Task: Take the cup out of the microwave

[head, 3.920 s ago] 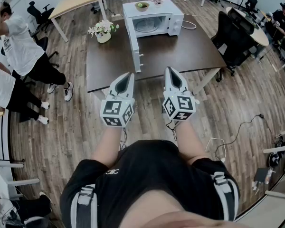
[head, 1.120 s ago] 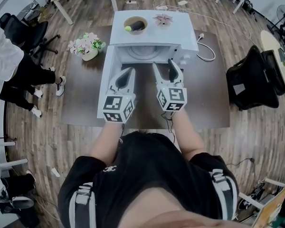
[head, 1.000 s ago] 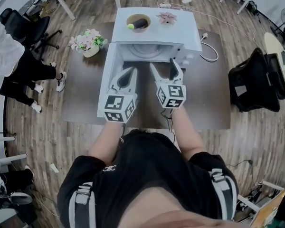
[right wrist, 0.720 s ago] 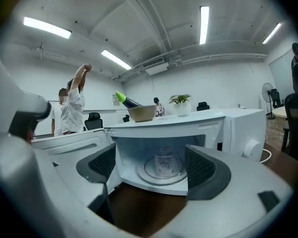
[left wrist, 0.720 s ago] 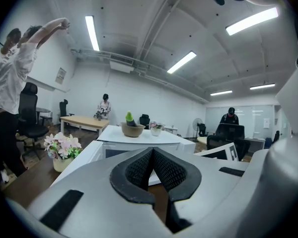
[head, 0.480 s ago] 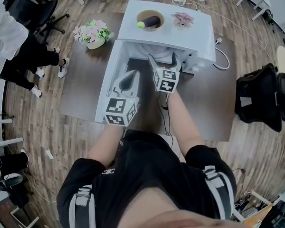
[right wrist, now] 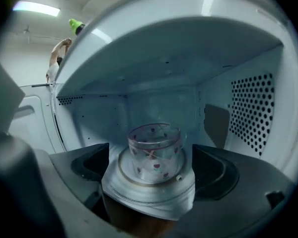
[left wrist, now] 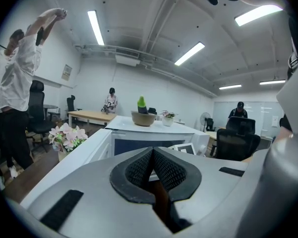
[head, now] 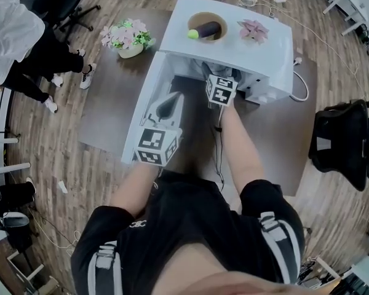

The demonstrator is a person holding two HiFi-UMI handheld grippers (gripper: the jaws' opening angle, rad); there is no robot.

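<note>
A clear glass cup [right wrist: 156,151] with small red marks stands upright on the turntable inside the white microwave [head: 234,42]. My right gripper [right wrist: 154,168] reaches into the cavity with its jaws opening wide. The cup sits just ahead, in line with the gap, and neither pad touches it. From the head view only the right gripper's marker cube [head: 221,90] shows at the oven's mouth, and the cup is hidden. My left gripper [head: 170,103] hovers shut and empty beside the open door [head: 149,97], its pads [left wrist: 161,168] pressed together.
On top of the microwave sit a bowl [head: 207,26] with a dark object and a green ball, and a small pink plant [head: 253,29]. A flower vase [head: 128,39] stands on the brown table [head: 111,115]. A person [head: 18,35] stands left; a black chair [head: 344,140] right.
My right gripper has pushed forward and down into the microwave cavity while its jaws spread. My left gripper sank a little beside the door and stays shut.
</note>
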